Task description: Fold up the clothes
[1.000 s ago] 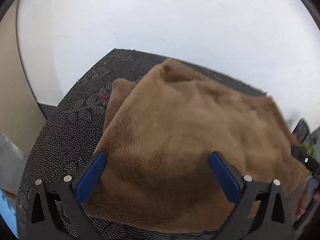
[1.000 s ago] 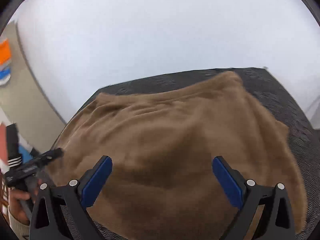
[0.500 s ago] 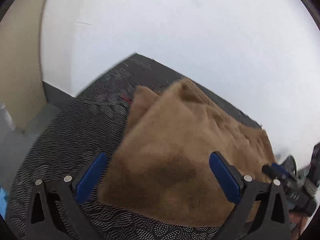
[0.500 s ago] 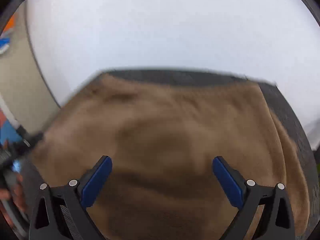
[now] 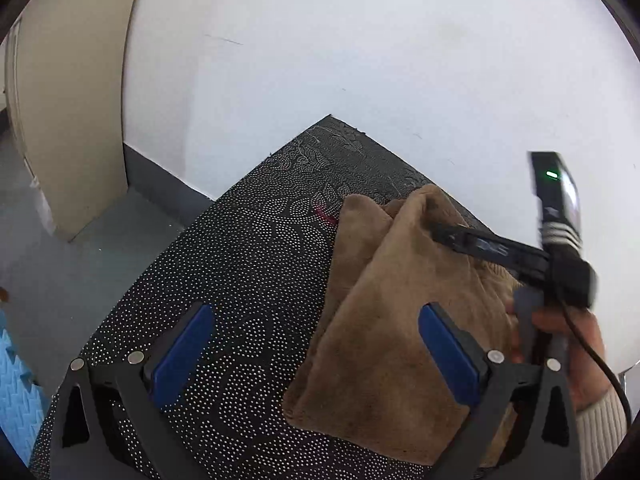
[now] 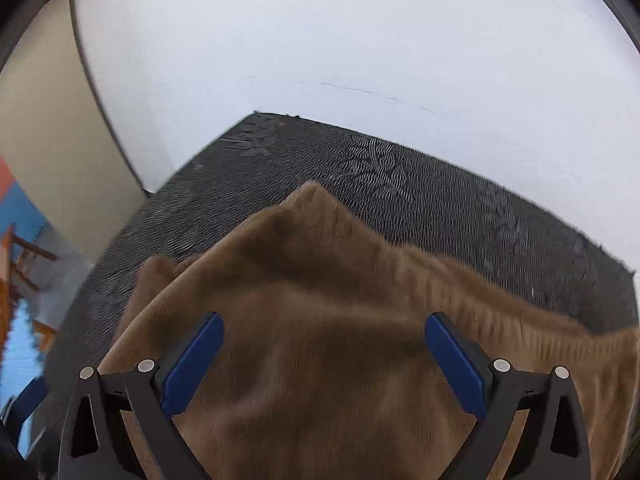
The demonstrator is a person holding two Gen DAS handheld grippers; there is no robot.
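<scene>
A folded brown fleece garment (image 5: 400, 320) lies on a black dotted table (image 5: 240, 280). My left gripper (image 5: 316, 356) is open; its left pad hangs over bare table and its right pad over the garment's near left part. In the left wrist view the right gripper's black body (image 5: 520, 256) reaches over the garment from the right, held by a hand (image 5: 576, 356). In the right wrist view the brown garment (image 6: 340, 320) fills the space under my right gripper (image 6: 324, 364), which is open with nothing pinched. A folded corner (image 6: 312, 196) points toward the wall.
A white wall (image 5: 360, 60) rises right behind the table's far edge. A beige panel (image 5: 68, 120) and grey floor (image 5: 80, 272) lie to the left, with blue foam mat (image 5: 16, 392) at the lower left. Bare black table (image 6: 440, 200) stretches beyond the garment.
My left gripper has swung left, off the garment's middle to its left edge. The right gripper has come over the garment from the right. Both stay open.
</scene>
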